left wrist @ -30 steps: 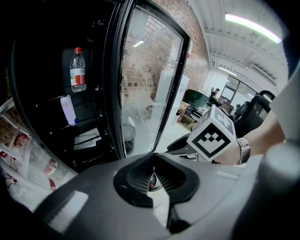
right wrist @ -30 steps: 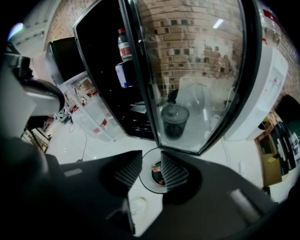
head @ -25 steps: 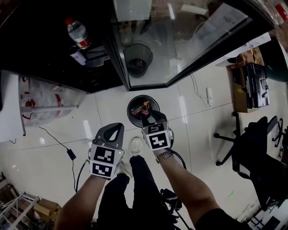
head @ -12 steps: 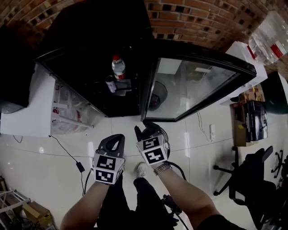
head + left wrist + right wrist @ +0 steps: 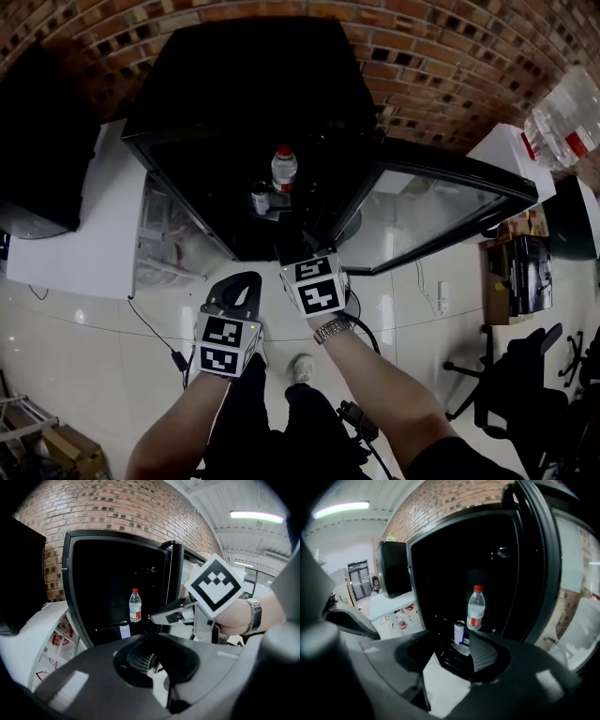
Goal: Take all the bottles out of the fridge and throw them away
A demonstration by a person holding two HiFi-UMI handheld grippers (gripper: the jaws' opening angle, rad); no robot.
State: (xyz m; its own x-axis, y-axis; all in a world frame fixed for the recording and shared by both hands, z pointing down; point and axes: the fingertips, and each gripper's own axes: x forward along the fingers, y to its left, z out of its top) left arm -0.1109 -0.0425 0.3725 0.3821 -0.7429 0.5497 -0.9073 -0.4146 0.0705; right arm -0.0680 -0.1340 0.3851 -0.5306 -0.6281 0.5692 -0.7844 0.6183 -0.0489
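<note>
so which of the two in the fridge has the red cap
The taller clear bottle with the red label; the short container beside it shows no red cap.

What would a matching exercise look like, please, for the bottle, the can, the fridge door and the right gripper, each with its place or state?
Things:
1 bottle
2 can
3 fridge door
4 right gripper

Places or states:
A swung open
B jaws opening, nothing between them
C upright, red cap
D short, close beside the bottle

Pairs: 1-C, 2-D, 3-A, 4-B
</note>
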